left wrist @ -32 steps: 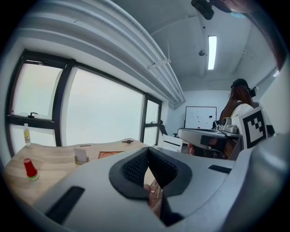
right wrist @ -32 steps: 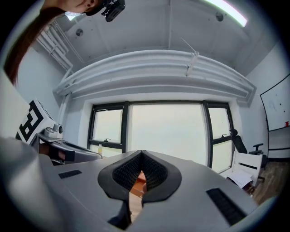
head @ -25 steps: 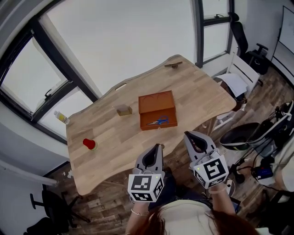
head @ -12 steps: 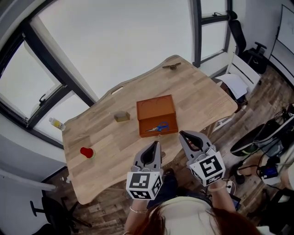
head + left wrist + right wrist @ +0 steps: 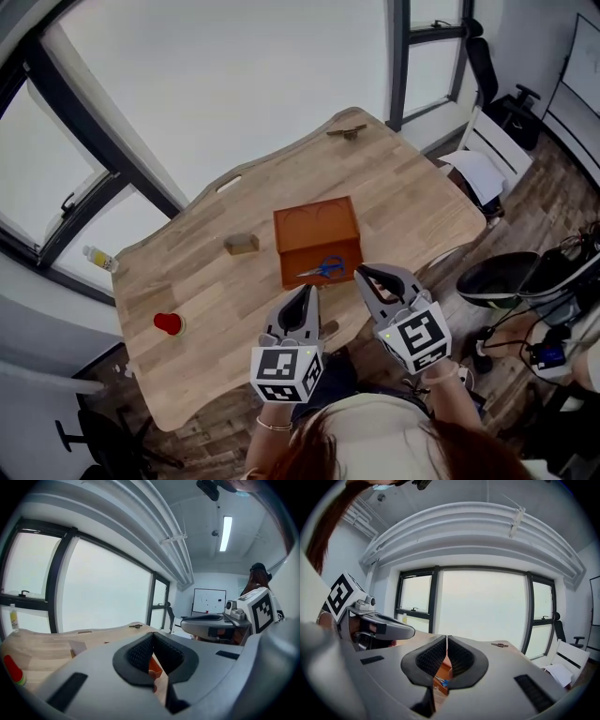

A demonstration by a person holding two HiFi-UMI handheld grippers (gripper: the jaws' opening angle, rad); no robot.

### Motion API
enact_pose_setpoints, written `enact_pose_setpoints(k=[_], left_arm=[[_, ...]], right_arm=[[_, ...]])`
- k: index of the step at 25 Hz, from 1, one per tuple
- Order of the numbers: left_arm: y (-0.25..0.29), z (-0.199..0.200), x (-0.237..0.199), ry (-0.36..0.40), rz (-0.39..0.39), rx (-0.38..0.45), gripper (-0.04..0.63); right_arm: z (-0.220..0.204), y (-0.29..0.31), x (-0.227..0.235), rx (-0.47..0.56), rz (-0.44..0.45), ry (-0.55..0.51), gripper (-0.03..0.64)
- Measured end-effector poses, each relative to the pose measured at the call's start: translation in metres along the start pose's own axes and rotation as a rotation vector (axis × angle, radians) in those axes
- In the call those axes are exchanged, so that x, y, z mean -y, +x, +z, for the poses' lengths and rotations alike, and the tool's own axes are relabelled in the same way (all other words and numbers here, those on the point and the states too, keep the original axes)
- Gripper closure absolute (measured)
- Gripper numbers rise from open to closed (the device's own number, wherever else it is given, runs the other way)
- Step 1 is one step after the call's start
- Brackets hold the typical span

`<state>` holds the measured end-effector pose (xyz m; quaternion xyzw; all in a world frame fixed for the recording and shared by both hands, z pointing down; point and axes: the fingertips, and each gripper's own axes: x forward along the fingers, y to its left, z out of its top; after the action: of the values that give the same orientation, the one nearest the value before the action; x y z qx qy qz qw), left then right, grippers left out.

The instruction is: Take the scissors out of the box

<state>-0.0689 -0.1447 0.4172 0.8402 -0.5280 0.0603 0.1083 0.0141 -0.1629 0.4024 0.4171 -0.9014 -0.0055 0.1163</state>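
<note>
An open orange box (image 5: 317, 228) lies on the wooden table (image 5: 412, 202), and blue-handled scissors (image 5: 323, 269) rest in its near part. My left gripper (image 5: 307, 290) is shut and empty, over the table's near edge just short of the box. To its right, my right gripper (image 5: 360, 273) is shut and empty too, its tip close to the box's near right corner. In the left gripper view the left gripper (image 5: 152, 633) has its pads together, with a strip of the box (image 5: 155, 667) behind them. In the right gripper view the box (image 5: 442, 672) appears below the right gripper (image 5: 447, 637).
A small tan block (image 5: 241, 244) lies left of the box, a red object (image 5: 168, 323) sits near the table's left end and a brown piece (image 5: 347, 132) at the far edge. A bottle (image 5: 97, 258) stands on the window sill. A white chair (image 5: 480, 167) and black bin (image 5: 495, 278) stand to the right.
Both grippers have moved forward from over the floor to the table's near edge, closer to the box. The box and scissors have not moved on the table.
</note>
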Motion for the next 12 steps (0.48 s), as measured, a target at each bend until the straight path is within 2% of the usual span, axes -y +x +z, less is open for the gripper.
enact_pose_setpoints(k=[7,12], left_arm=[[0.023,-0.005,-0.028,-0.001,-0.033,-0.028,0.577],[0.041,-0.017,-0.051,-0.031,-0.048,-0.047,0.577]], right_arm=[[-0.005,0.036,0.011,-0.049,-0.004,-0.017,0.577],[-0.016,0.060,0.011,-0.111,-0.011,-0.021,0.568]])
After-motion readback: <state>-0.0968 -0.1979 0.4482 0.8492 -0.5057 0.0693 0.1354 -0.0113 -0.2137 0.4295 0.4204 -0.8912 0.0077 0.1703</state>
